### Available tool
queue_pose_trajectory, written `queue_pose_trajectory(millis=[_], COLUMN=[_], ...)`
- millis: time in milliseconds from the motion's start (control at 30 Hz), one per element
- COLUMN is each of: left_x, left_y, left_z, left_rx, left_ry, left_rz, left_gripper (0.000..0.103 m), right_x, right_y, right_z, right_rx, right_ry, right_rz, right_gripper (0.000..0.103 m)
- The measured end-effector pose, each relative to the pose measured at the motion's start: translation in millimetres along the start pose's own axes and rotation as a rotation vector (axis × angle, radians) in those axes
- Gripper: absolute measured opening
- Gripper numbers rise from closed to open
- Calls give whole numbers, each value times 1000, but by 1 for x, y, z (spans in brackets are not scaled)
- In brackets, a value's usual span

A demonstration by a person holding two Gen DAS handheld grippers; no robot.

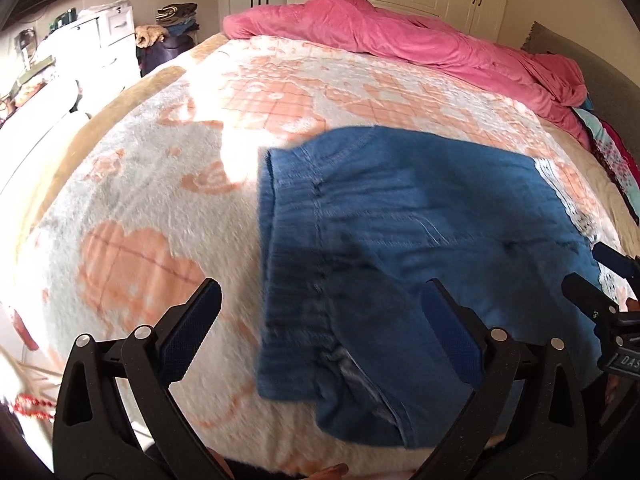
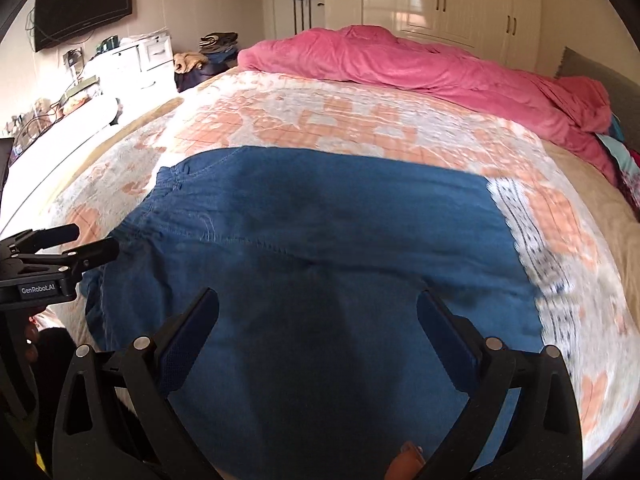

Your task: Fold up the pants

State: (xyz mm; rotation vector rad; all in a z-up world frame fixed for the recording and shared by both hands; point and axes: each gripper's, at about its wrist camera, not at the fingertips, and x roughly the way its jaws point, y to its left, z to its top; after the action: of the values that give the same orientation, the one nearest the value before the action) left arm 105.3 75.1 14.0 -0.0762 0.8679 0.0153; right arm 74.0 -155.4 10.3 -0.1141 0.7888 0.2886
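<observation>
The blue pants (image 1: 400,240) lie folded flat on the bed's fleece blanket (image 1: 160,208), elastic waistband to the left, lace-trimmed hem at the right. My left gripper (image 1: 320,300) is open and empty above the waistband end near the front edge. My right gripper (image 2: 318,308) is open and empty above the middle of the pants (image 2: 320,232). Each gripper shows at the edge of the other's view: the right one (image 1: 600,280) and the left one (image 2: 80,246).
A bunched pink duvet (image 2: 420,64) lies along the far side of the bed. A white dresser (image 2: 132,60) and clothes pile stand at the left; a wall TV (image 2: 84,4) hangs above. White wardrobes (image 2: 440,0) are behind. A grey headboard (image 2: 592,68) is at the right.
</observation>
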Motion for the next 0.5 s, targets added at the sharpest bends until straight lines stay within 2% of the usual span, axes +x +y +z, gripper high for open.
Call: queue_pose_trajectory(millis=[200, 300, 400, 500], left_x=[37, 61, 84, 101], left_y=[18, 25, 33, 40], left_z=[40, 58, 77, 88], left_rx=[-15, -4, -10, -11], left_ry=[27, 55, 79, 100], left_rz=[17, 54, 58, 78], left_gripper=[94, 94, 94, 94], right_x=[41, 78, 108, 125], right_y=[4, -4, -16, -19], right_z=[43, 68, 86, 100], right_rx=[-54, -64, -32, -47], right_ry=[31, 62, 98, 97], right_rz=[33, 19, 27, -8], right_gripper=[99, 99, 99, 99])
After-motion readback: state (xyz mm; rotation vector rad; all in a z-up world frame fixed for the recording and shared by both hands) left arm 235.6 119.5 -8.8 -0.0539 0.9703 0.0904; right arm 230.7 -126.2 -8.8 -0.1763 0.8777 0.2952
